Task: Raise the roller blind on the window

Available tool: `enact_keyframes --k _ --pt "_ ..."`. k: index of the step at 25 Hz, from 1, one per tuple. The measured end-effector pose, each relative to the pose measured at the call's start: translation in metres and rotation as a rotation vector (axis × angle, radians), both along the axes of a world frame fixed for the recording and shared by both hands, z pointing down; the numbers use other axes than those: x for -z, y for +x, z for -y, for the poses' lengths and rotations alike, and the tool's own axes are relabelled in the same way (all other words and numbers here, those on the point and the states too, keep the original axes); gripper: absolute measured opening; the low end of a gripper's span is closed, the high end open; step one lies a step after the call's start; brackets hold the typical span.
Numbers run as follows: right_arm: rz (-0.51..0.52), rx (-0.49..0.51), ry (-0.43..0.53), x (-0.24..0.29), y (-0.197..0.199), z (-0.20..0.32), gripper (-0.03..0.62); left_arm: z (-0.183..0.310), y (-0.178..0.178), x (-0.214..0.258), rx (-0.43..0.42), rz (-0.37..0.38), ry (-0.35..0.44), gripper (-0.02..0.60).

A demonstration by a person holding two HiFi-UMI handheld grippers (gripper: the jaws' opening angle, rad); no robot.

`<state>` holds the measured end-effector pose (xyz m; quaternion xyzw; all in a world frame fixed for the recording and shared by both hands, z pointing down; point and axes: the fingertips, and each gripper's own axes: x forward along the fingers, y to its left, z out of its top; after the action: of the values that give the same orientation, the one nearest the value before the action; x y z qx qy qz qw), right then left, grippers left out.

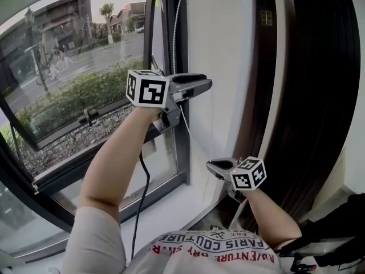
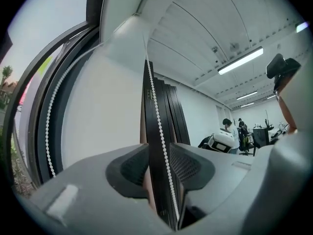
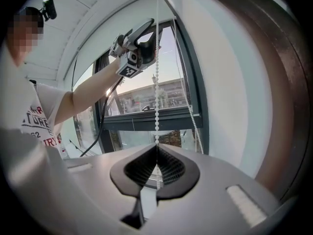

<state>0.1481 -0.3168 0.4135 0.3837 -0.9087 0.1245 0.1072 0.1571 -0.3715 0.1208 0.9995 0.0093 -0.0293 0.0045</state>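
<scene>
A white bead chain (image 1: 178, 16) hangs beside the window frame (image 1: 181, 153) and runs down through both grippers. My left gripper (image 1: 201, 85) is held high, and its jaws stand open. In the left gripper view the bead chain (image 2: 157, 126) passes loosely between the two pads, with a gap showing on either side. Lower down, near the sill, my right gripper (image 1: 213, 166) is shut on the chain. The right gripper view shows the bead chain (image 3: 156, 106) entering the closed pads (image 3: 164, 163), with the left gripper (image 3: 142, 40) above on the same strand. The glass (image 1: 74, 67) is uncovered.
A white wall reveal (image 1: 225, 67) stands right of the chain, with dark folded panels (image 1: 313, 96) beyond it. A black cable (image 1: 142, 193) hangs from the left gripper over the white sill (image 1: 165, 216). A second strand of chain (image 2: 51, 126) loops by the frame.
</scene>
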Motion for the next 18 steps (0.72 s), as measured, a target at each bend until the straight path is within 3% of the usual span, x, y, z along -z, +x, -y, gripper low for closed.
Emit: enact_keyframes --k 7,10,14,18 --pt "0.021 -0.004 0.003 -0.001 0.002 0.004 0.008 -0.001 0.025 0.013 0.001 0.014 -0.015 0.132" --pt "0.026 -0.008 -0.001 -0.004 0.004 0.004 0.008 0.000 0.027 0.010 0.009 0.022 -0.015 0.029" --pt "0.021 -0.018 -0.002 -0.005 0.007 0.007 0.008 0.001 0.026 0.009 0.015 0.014 -0.031 0.014" --pt "0.026 -0.025 0.003 -0.004 0.010 0.013 0.008 0.008 0.023 0.011 0.056 -0.005 0.018 0.012"
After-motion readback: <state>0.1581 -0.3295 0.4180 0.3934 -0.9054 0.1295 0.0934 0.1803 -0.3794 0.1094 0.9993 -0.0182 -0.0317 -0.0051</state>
